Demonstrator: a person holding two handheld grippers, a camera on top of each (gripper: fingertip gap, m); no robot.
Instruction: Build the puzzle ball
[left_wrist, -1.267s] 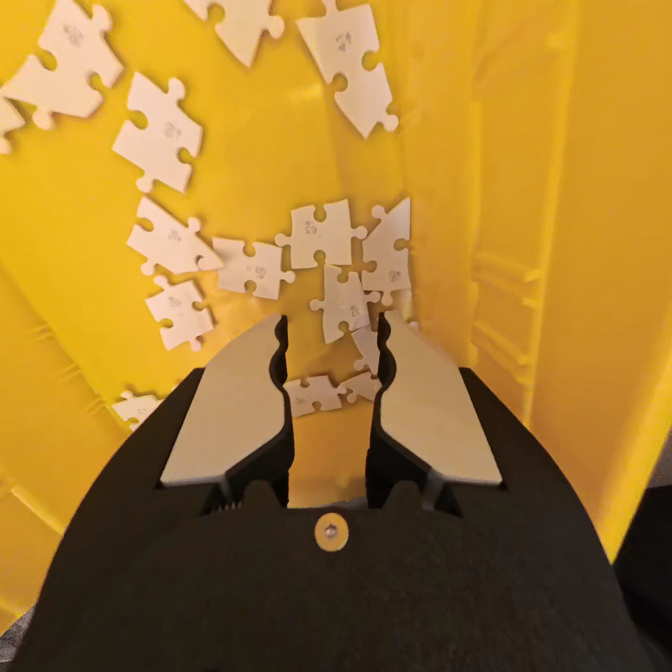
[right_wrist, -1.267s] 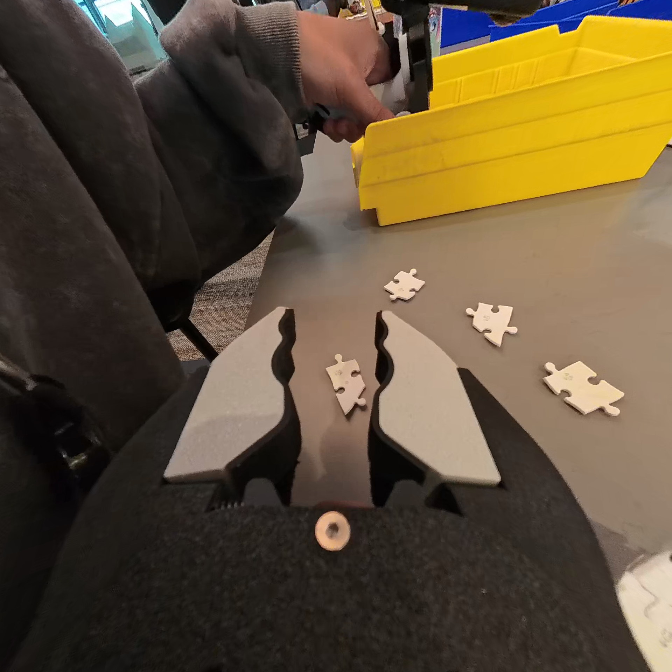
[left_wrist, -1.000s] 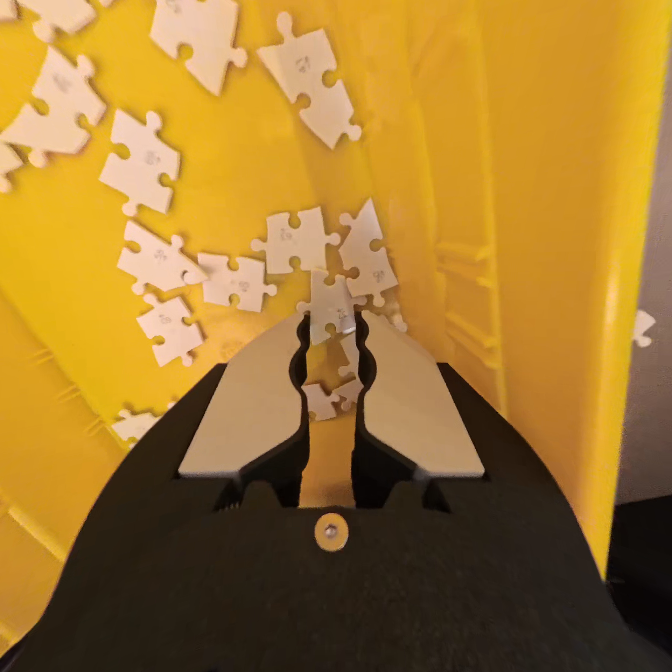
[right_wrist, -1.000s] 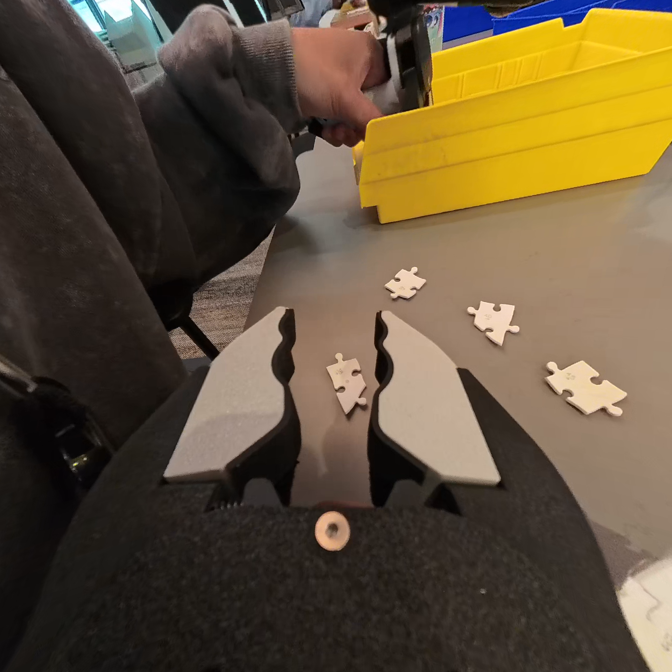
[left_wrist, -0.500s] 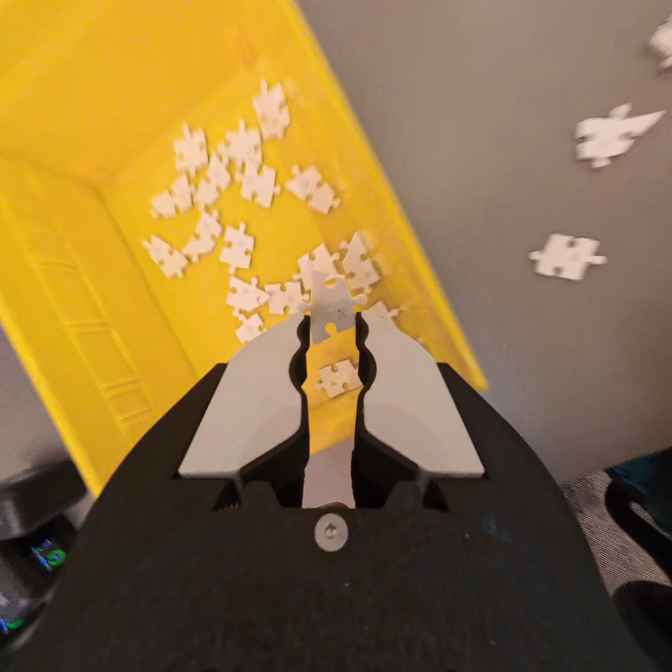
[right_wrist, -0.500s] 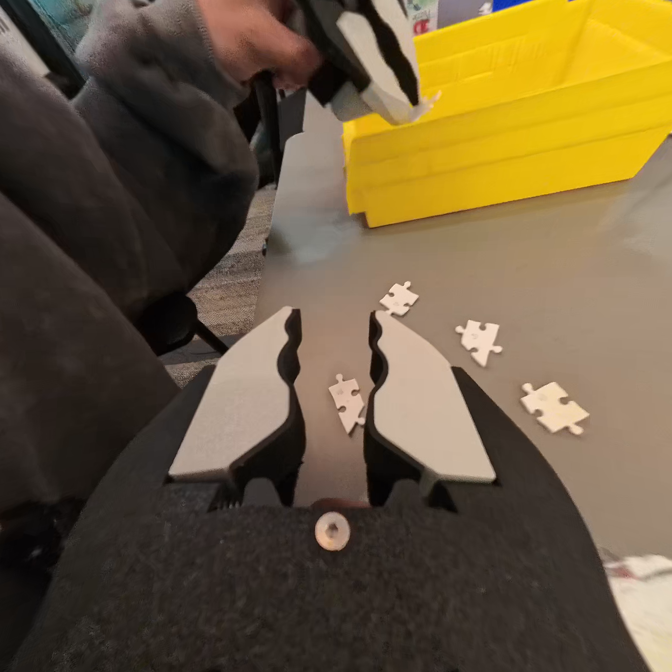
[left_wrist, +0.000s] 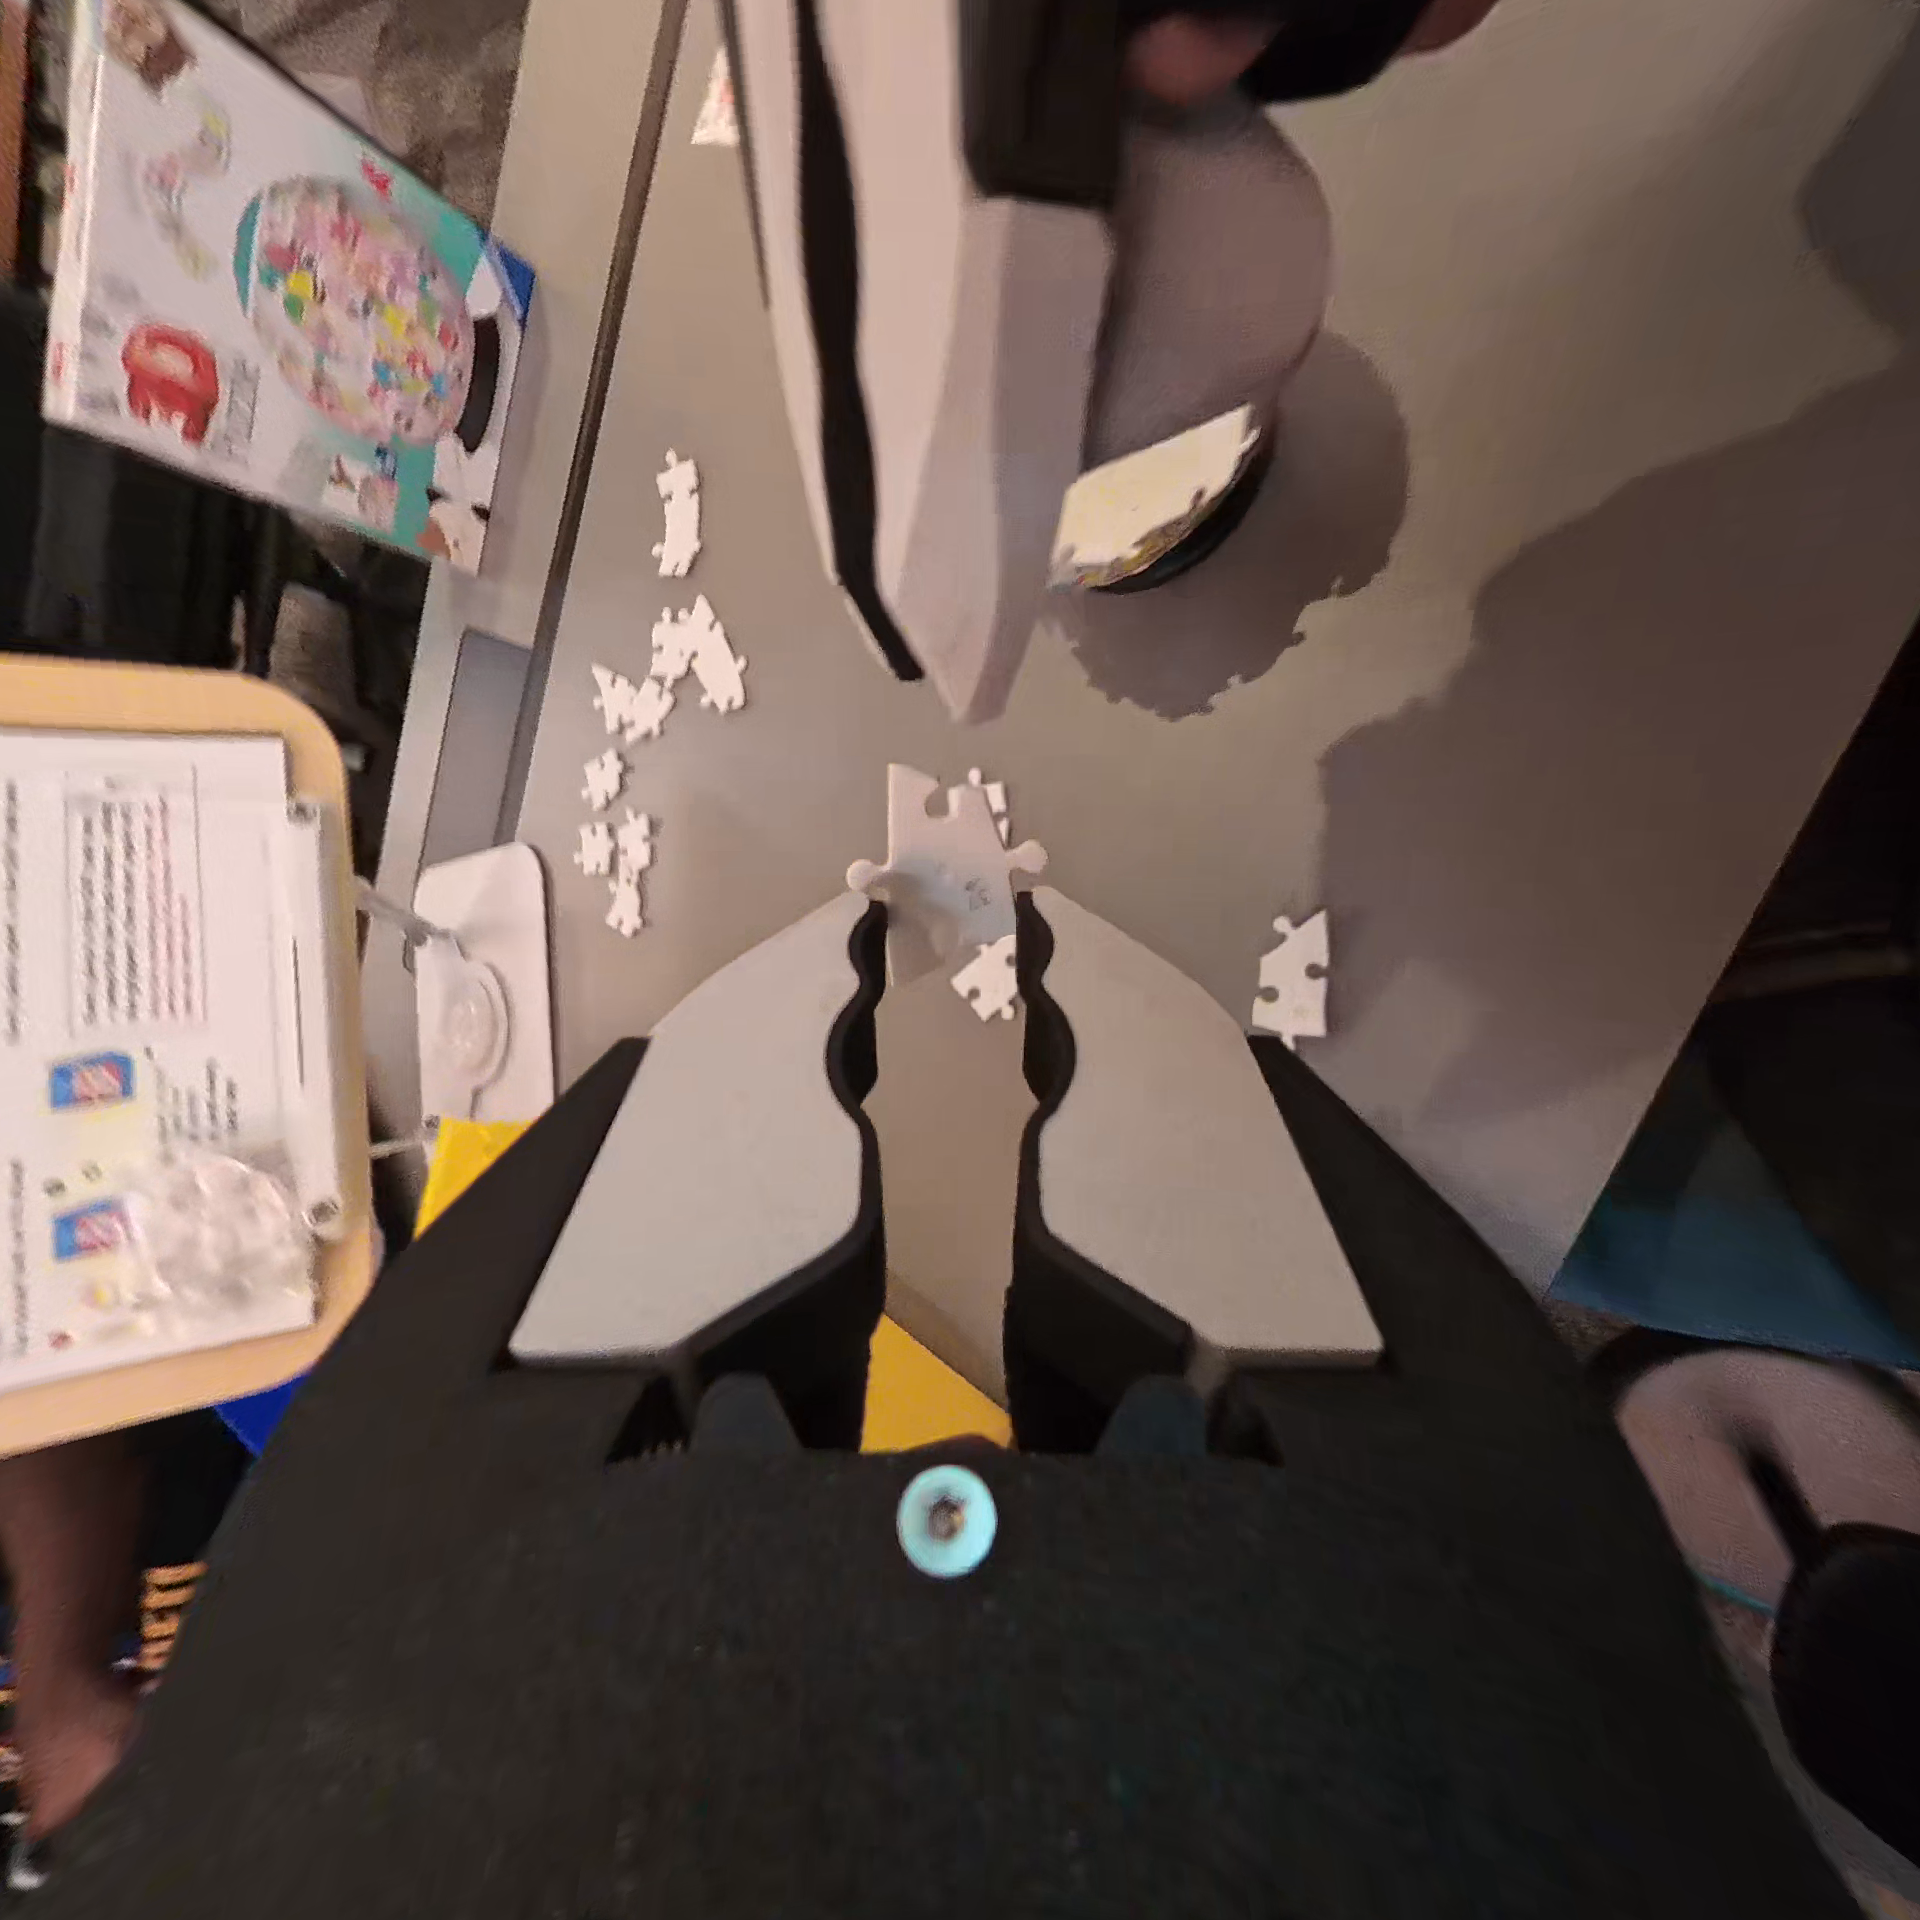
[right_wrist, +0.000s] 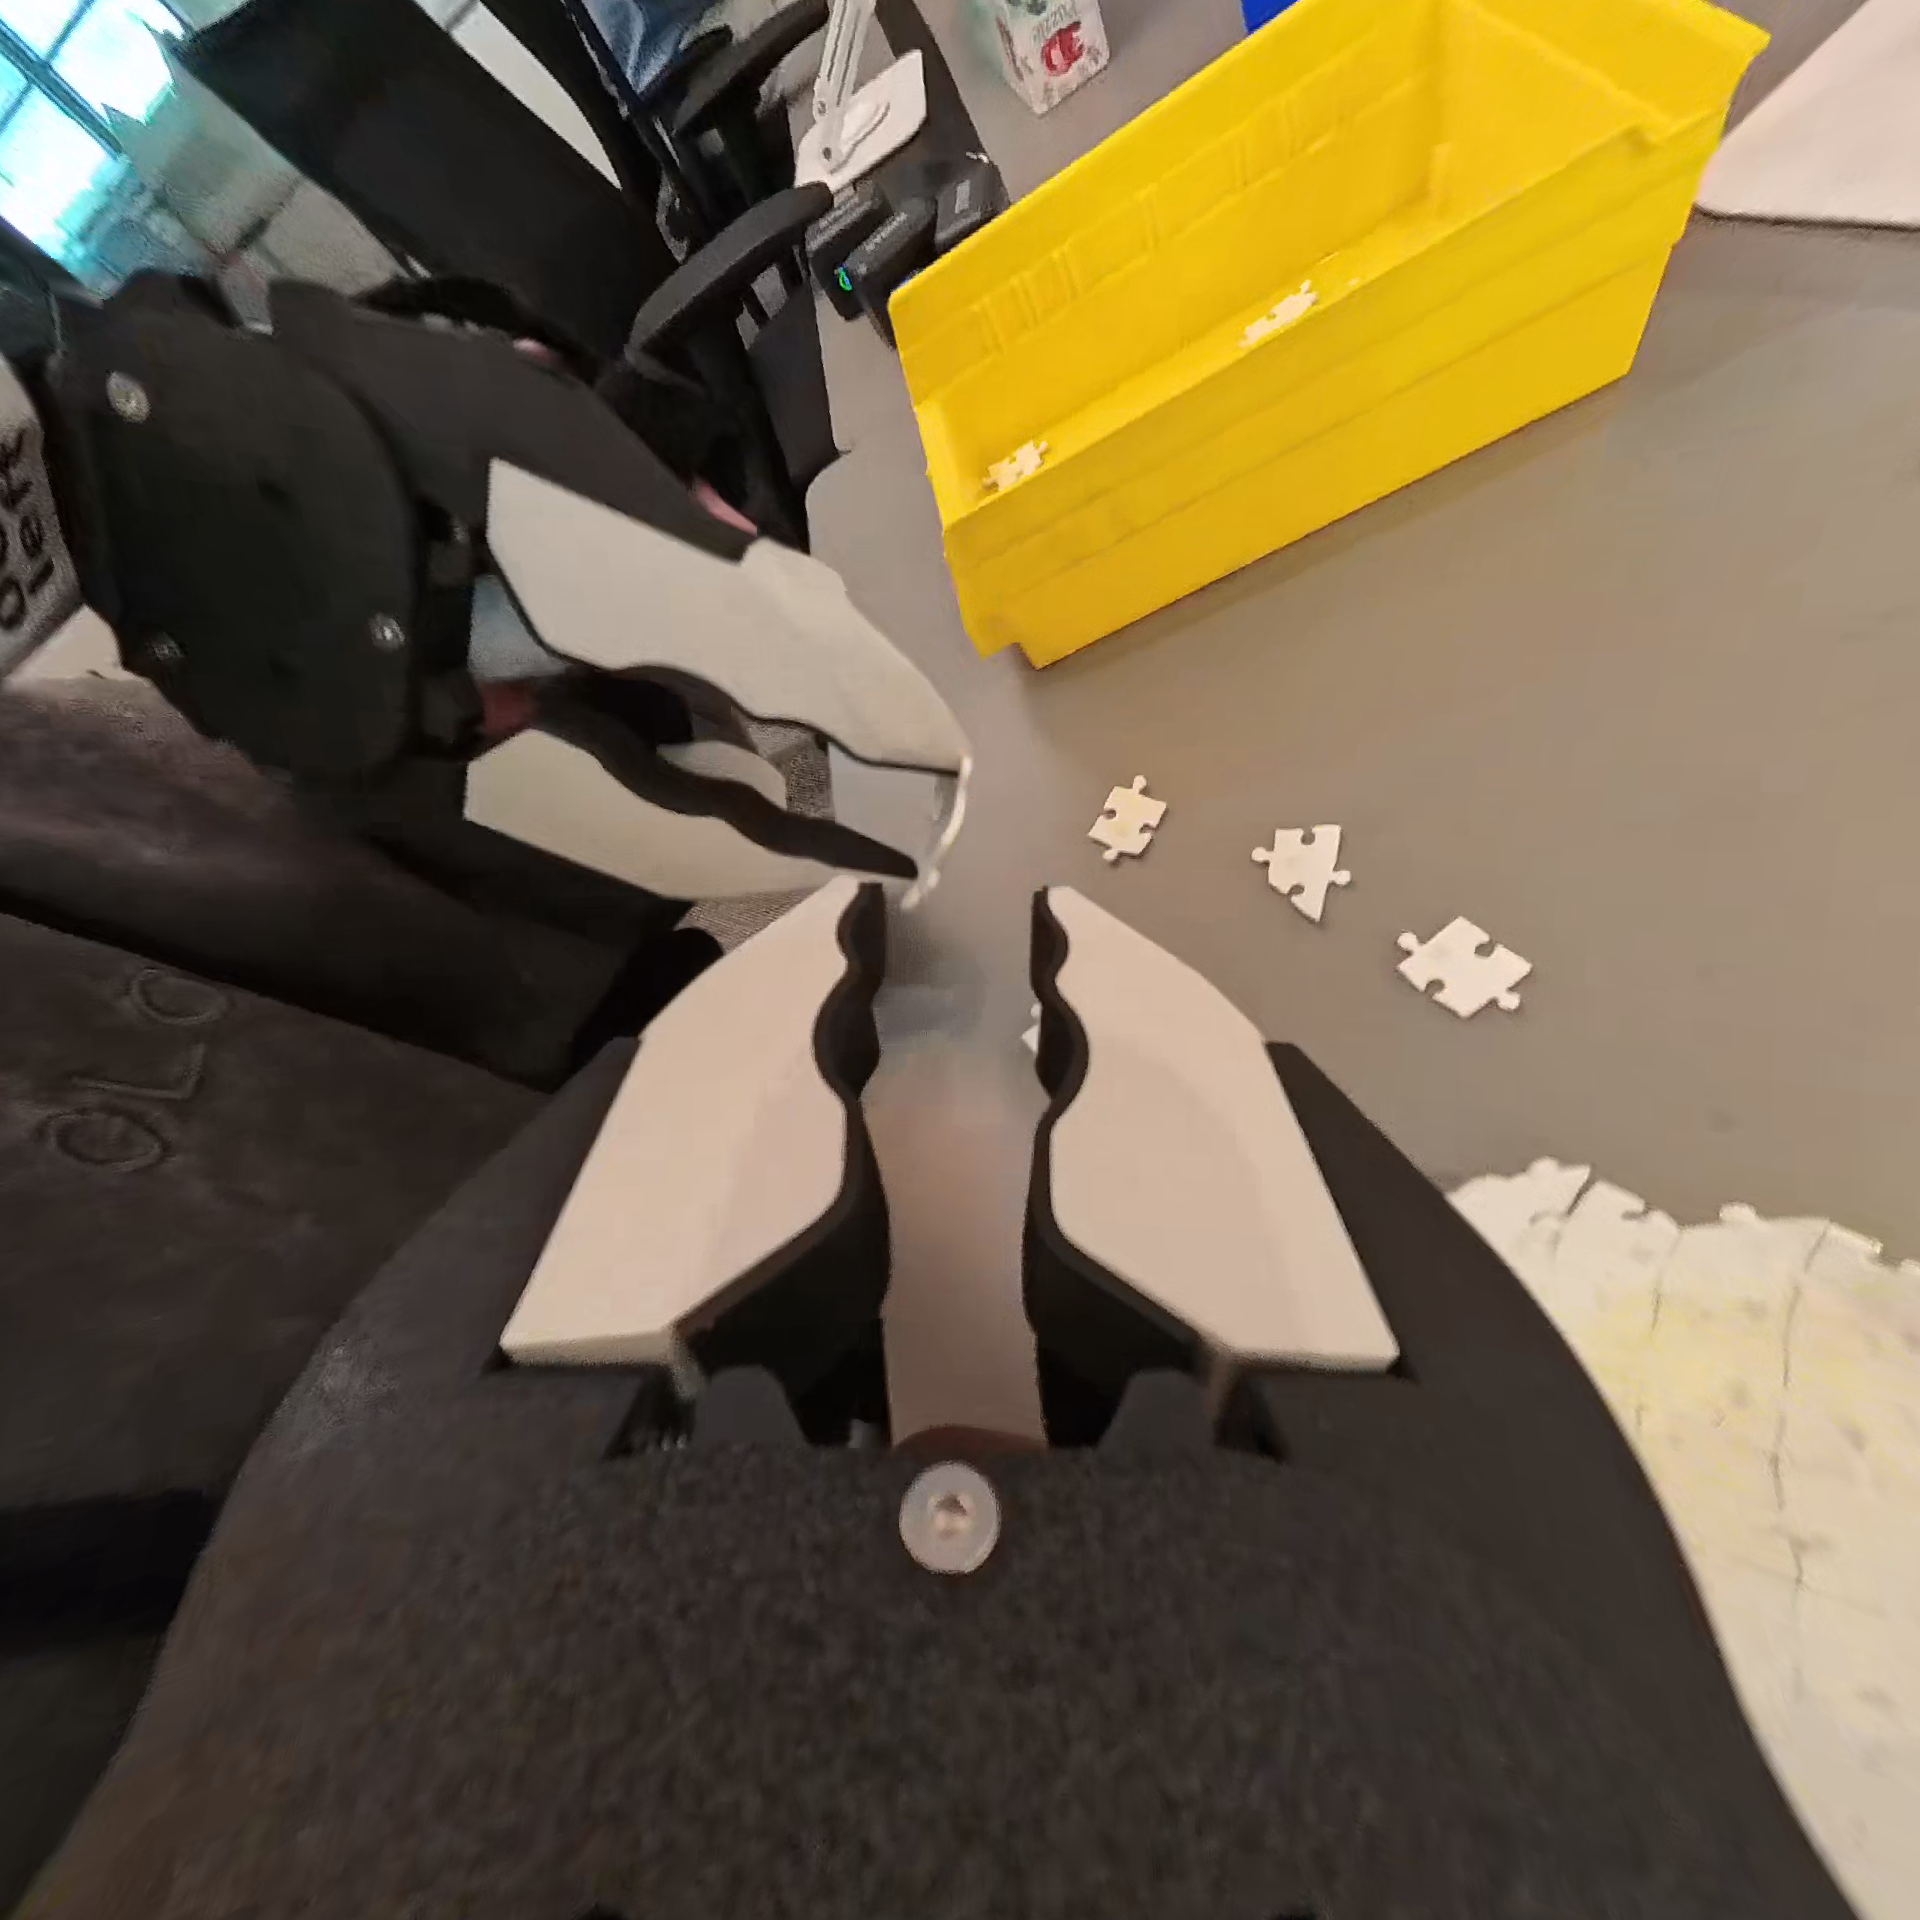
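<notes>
My left gripper (left_wrist: 948, 902) is shut on a white puzzle piece (left_wrist: 940, 862) and holds it above the grey table (left_wrist: 1507, 831). In the right wrist view the left gripper (right_wrist: 938, 823) comes in from the left, its tips just ahead of my right gripper (right_wrist: 954, 899). The right gripper is open and empty, low over the table. Its fingers (left_wrist: 956, 416) show at the top of the left wrist view. The part-built puzzle ball (left_wrist: 1153, 499) sits on a black stand beside them. It also shows at the lower right of the right wrist view (right_wrist: 1714, 1403).
A yellow bin (right_wrist: 1299, 343) with a few pieces stands at the back. Three loose pieces (right_wrist: 1304, 868) lie ahead of the right gripper. More pieces (left_wrist: 665, 686) lie near the table's edge. The puzzle box (left_wrist: 281, 301) and a clipboard (left_wrist: 156, 1039) lie to the left. The grippers are tip to tip, or close to it.
The left gripper shut on a piece inside the bin, lifted it out and carried it over the table to the right gripper. The right gripper's jaws narrowed a little.
</notes>
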